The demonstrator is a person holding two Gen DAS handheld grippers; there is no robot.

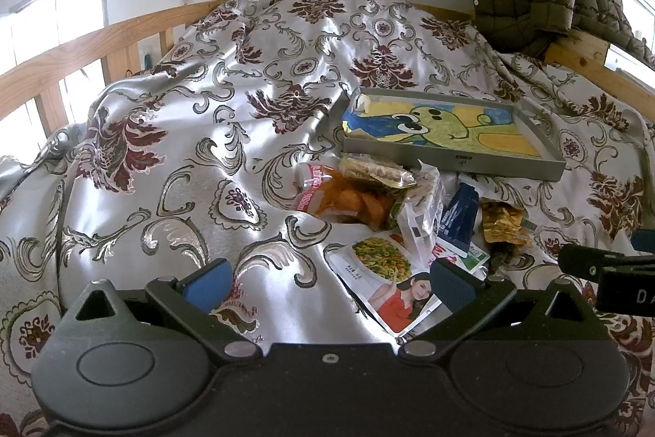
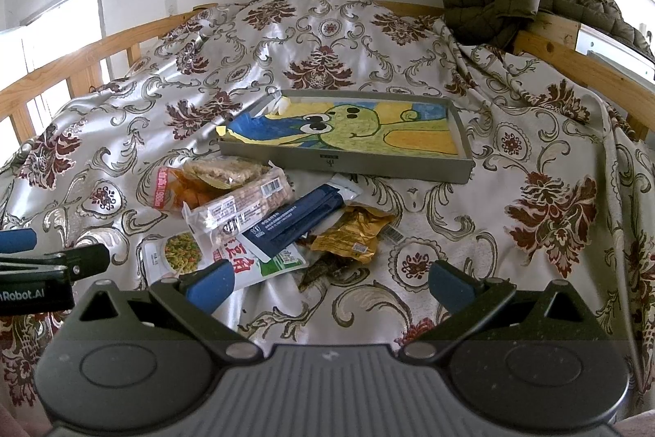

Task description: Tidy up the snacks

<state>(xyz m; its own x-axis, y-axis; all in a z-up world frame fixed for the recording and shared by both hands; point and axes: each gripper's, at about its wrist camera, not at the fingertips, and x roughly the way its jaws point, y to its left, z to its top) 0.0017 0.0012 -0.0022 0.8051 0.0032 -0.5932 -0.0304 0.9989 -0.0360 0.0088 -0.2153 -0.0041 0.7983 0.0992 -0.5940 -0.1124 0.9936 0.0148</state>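
Snacks [image 2: 262, 220] heaped on the patterned bedspread [image 2: 368, 39], just in front of the grey tray [image 2: 348, 164]. Left to right in the right wrist view: orange bag [image 2: 180, 191] printed "1988", clear peanut pack [image 2: 241, 205] with barcode, white pouch [image 2: 176, 252] picturing a green dish with large red characters, navy packet [image 2: 294, 220] with small white text, not legible, gold packet [image 2: 352, 232]. Tray holds only a crayon drawing of a green creature. Left gripper [image 1: 329, 283]: blue pads wide apart, holding nothing, over the white pouch [image 1: 385, 281]. Right gripper [image 2: 329, 283]: pads likewise apart, holding nothing. "Robot.AI" lettering on left gripper's side [image 2: 37, 293].
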